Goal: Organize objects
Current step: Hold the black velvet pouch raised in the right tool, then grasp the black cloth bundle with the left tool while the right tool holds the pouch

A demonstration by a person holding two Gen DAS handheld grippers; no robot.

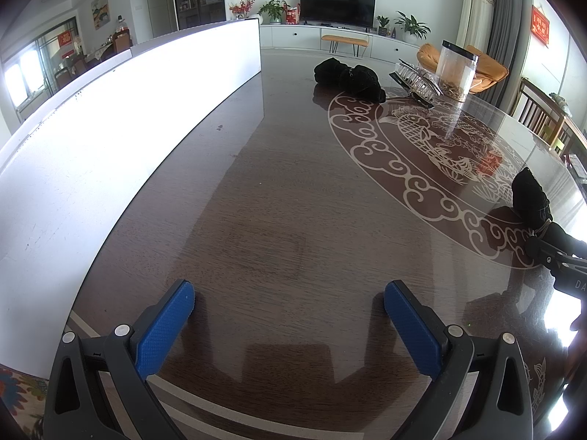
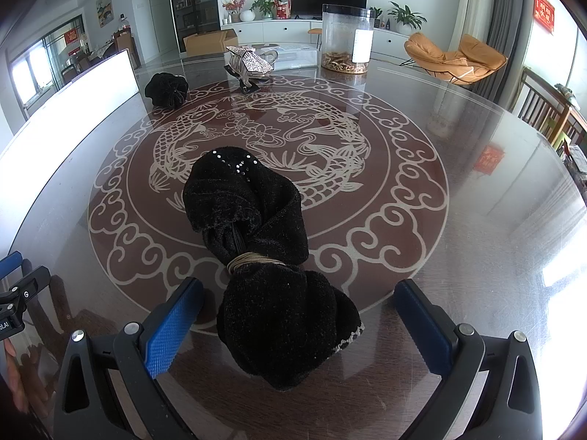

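Note:
A black velvet pouch tied with a gold cord [image 2: 256, 242] lies on the glass table between the open fingers of my right gripper [image 2: 297, 300], its lower bulge level with the blue pads; it also shows in the left wrist view [image 1: 530, 198] at the right edge. A second black pouch [image 2: 167, 90] lies at the far left of the fish pattern; the left wrist view shows it [image 1: 348, 75] far ahead. My left gripper [image 1: 290, 304] is open and empty over bare dark table.
A clear jar with a black lid [image 2: 346, 38] and a silvery ornament on a stand [image 2: 247, 64] stand at the table's far side. A long white panel [image 1: 110, 128] runs along the left. Wooden chairs [image 1: 543, 117] stand at the right.

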